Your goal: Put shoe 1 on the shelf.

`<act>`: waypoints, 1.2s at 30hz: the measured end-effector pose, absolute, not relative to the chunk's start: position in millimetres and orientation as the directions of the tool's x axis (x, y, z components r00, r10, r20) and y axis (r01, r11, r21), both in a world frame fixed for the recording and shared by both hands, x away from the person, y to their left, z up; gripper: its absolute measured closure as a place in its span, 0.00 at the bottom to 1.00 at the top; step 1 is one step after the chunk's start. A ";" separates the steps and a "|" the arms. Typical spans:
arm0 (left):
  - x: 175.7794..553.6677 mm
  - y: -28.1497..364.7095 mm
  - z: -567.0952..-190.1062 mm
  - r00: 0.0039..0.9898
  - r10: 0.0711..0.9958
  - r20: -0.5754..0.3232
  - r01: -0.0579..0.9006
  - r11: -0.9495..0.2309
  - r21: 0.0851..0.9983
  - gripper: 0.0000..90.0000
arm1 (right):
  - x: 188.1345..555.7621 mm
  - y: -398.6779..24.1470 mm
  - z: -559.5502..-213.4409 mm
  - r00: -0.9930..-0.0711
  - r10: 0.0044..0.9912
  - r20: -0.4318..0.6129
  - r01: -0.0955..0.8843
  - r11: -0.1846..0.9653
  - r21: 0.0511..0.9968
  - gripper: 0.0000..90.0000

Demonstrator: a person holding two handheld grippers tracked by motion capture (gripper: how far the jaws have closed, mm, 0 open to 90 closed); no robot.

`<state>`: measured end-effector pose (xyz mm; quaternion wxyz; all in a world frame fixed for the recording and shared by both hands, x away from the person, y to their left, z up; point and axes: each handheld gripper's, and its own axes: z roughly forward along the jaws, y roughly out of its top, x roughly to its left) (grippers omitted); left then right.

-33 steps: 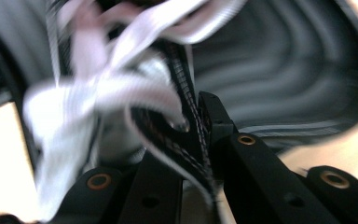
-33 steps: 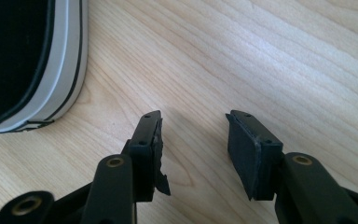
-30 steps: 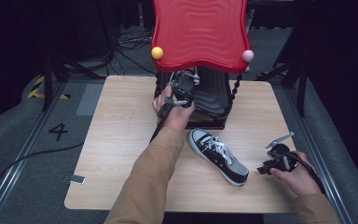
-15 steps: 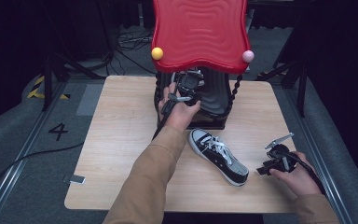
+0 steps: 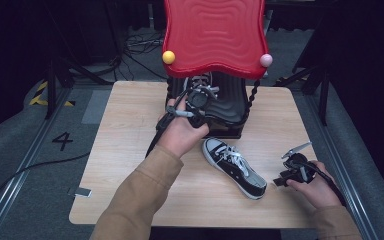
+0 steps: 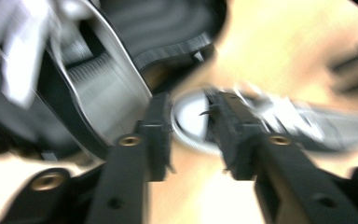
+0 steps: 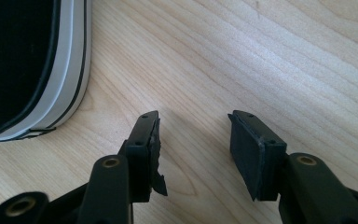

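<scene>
High view: a red-topped shoe rack (image 5: 215,35) stands at the far side of the wooden table (image 5: 130,125), with one sneaker already on its lower shelf (image 5: 200,81). The second black sneaker (image 5: 234,167) lies on the table in front of the rack, toe toward the rack, between the two hands. The left gripper (image 5: 200,95) is at the rack's front, just above the toe of that shoe; the right gripper (image 5: 294,167) rests near the table's right edge, beside the heel.

Left gripper view: blurred by motion. Its jaws have just been closing somewhat and now stand partly apart with nothing between them; the white toe cap (image 6: 191,122) shows beyond the gap, the rack's curved shelf (image 6: 107,88) at left. To do this step well, it seems best to bring the jaws down over the shoe's side wall or collar rather than the rounded toe, then close firmly before lifting.

Right gripper view: the jaws stand half open over bare wood, grasping nothing; the sneaker's white rubber sidewall (image 7: 67,70) lies just beside them at upper left.
</scene>
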<state>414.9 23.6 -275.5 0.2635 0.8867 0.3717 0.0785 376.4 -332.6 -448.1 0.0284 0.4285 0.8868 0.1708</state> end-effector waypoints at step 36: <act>460.8 11.1 -342.5 0.834 0.550 -0.038 0.532 -0.784 0.321 1.00 | 375.6 -329.1 -449.0 -0.645 0.760 0.087 0.734 0.583 0.347 0.58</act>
